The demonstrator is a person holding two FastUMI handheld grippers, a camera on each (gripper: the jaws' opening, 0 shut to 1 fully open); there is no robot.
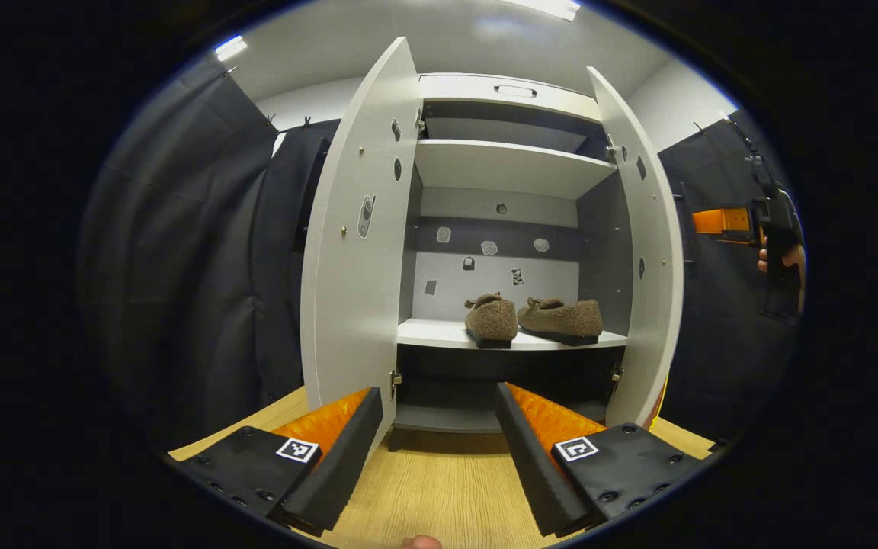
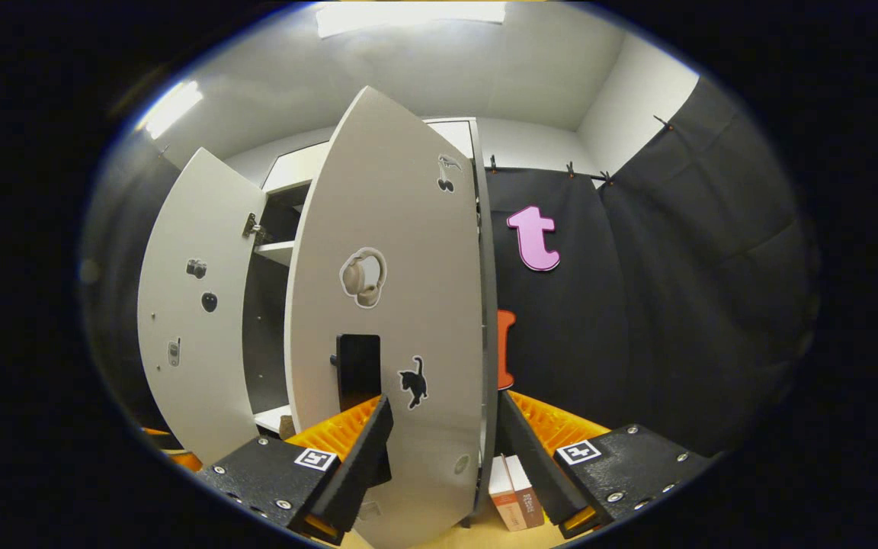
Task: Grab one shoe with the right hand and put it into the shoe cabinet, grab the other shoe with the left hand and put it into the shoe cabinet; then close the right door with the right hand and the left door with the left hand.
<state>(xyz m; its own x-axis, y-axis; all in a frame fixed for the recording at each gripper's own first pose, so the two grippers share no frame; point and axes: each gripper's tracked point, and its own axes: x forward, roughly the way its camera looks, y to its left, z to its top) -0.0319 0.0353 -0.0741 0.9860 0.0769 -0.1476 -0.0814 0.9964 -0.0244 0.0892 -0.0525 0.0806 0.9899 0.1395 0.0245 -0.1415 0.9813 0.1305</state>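
Observation:
In the left gripper view the white shoe cabinet (image 1: 439, 334) stands with both doors swung out. Two brown fuzzy shoes sit side by side on its middle shelf, one (image 1: 491, 320) to the left of the other (image 1: 565, 316). My left gripper (image 1: 439, 396) is open and holds nothing, back from the cabinet and above the wooden floor. Beyond the right door (image 1: 641, 252), a hand holds the right gripper (image 1: 721, 221). In the right gripper view my right gripper (image 2: 445, 402) is open just in front of the right door's outer face (image 2: 393, 305), near its black handle (image 2: 357, 370).
The left door (image 2: 187, 320) stands open further left. A small box (image 2: 515, 480) lies on the floor behind the right door's edge. Black cloth walls the booth on both sides. An empty upper shelf (image 1: 507, 164) sits above the shoes.

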